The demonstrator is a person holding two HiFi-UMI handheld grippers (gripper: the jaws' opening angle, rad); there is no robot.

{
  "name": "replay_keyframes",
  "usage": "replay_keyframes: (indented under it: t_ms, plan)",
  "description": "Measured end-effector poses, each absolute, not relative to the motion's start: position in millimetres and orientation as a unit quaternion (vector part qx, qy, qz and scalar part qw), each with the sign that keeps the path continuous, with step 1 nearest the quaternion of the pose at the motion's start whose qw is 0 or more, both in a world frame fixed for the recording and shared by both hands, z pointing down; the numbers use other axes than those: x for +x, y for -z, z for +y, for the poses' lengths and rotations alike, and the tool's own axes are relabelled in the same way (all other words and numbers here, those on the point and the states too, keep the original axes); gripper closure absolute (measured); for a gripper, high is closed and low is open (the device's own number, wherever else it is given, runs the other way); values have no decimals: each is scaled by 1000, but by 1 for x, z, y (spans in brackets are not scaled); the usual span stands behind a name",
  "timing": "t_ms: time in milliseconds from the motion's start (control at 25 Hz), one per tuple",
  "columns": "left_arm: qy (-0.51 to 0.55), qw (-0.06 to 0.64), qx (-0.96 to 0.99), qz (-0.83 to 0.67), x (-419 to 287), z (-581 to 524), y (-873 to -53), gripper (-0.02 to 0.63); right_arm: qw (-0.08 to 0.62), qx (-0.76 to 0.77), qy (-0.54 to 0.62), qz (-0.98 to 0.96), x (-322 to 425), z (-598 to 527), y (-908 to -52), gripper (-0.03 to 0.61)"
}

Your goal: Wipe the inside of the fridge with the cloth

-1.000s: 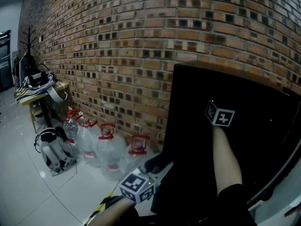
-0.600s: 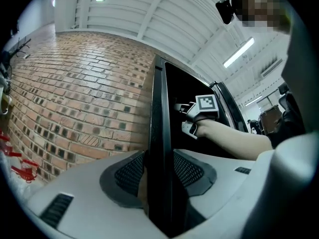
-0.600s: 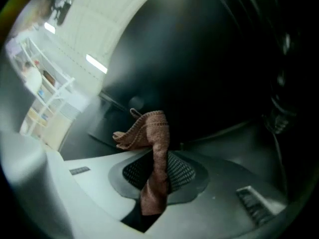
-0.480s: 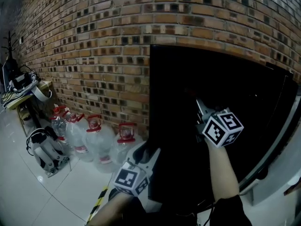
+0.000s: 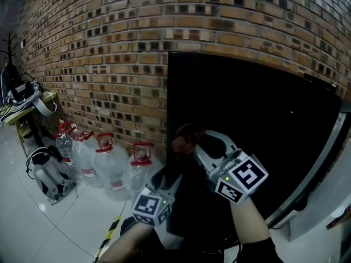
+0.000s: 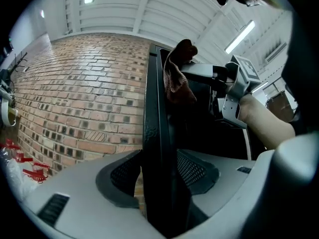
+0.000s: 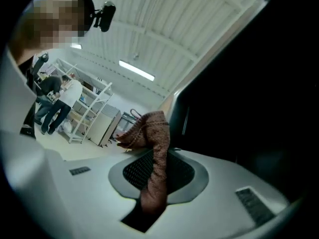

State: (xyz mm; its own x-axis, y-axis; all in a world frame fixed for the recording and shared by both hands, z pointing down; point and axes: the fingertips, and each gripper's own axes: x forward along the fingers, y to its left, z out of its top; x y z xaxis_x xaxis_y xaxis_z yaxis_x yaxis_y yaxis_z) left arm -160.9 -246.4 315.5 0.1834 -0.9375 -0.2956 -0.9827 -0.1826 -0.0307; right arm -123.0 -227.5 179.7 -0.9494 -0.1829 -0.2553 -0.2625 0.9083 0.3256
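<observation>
Left tool (image 6: 159,183), jaws just opening, straddles the door (image 6: 155,123) edge to steady it open; right tool (image 7: 152,183) pinches the cloth (image 7: 154,133), ready for wiping.

Head cam above, looking down at fridge door (image 5: 263,125); both gripper cams close at door edge, sharing cloth (image 6: 179,78).

Pale glossy tile floor (image 5: 60,223) fills near left of my feed. Row of clear water jugs (image 5: 112,169) with red caps stands on it, close together, along foot of brick wall (image 5: 109,48). Left of jugs, grey-and-white pack (image 5: 46,174) slumps on tiles. Yellow-black striped tape (image 5: 109,235) lies on floor, near side. Far left, small tabletop (image 5: 48,97) carries tangle of cables (image 5: 19,92) and white band (image 5: 39,106); can't tell more. Black fridge (image 5: 247,119) stands right of jugs, base hidden from me.
</observation>
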Motion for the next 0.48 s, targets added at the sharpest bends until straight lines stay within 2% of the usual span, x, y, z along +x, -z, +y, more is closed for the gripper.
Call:
replay_keyframes:
  t_ms: [240,480]
  plan:
    - [-109,96,-765,627,-159,-242,-319,423,133,-125,-164,969,-132,-246,-187,505]
    - [-112,98,-763,629,-158,-244,-310,420,139,-179,-168,959,-131,-293,-186,505]
